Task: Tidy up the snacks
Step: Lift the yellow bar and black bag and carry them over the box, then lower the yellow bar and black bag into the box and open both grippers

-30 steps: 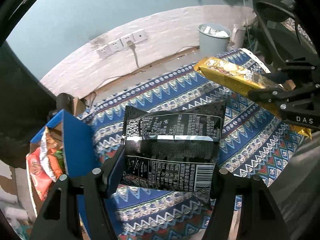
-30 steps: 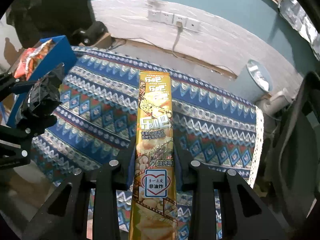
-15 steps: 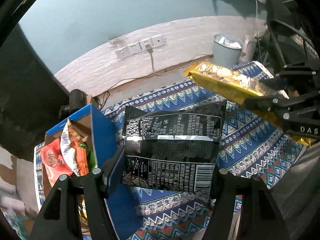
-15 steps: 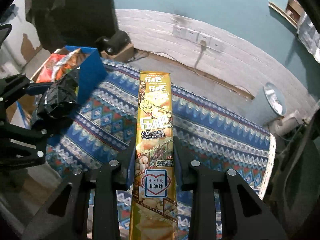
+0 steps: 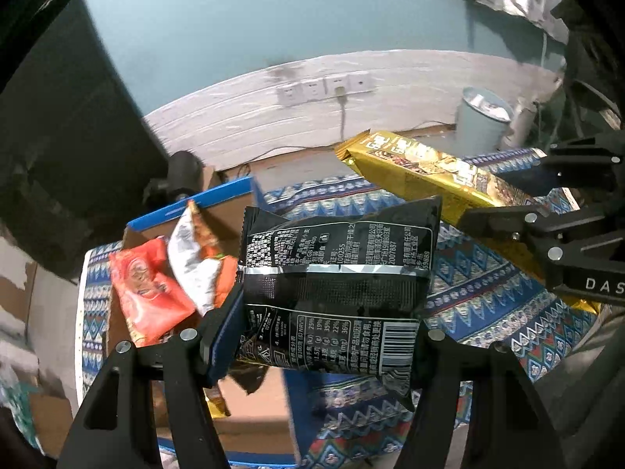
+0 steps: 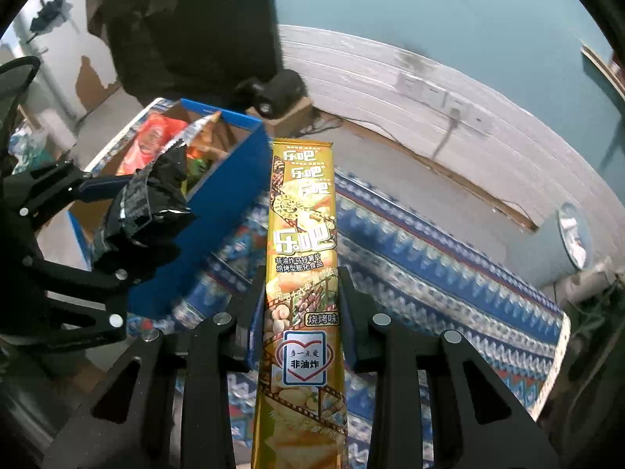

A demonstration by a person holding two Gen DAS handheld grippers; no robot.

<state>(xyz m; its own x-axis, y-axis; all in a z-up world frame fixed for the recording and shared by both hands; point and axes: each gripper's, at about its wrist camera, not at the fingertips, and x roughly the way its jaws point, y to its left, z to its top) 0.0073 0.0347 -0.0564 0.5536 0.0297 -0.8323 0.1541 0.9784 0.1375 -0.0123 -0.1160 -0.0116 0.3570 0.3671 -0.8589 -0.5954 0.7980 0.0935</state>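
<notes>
Both snacks ride in the air toward the blue box (image 5: 230, 195) at the edge of a patterned cloth (image 5: 488, 312). The left gripper (image 5: 328, 336) pinches a black snack bag (image 5: 336, 273) across its width, the bag upright and level with the box's near wall, part of it already over the opening. The right gripper (image 6: 300, 328), its jaws pressed close together, clamps a long gold snack pack (image 6: 300, 242) near its lower half; the pack's free end points at the box's right-hand wall but is not yet over it.

Inside the box, a red packet (image 5: 148, 293) and a silver-and-orange packet (image 5: 195, 262) lean against the far side, leaving bare cardboard floor nearer the camera.

The step in hand appears to be delivery. Done well, the black bag would go in first, lowered into that bare patch before the fingers part, so it does not catch the rim. The gold pack, being long, would probably sit best laid along the box's length, and the two grippers are close enough to warrant taking turns.
</notes>
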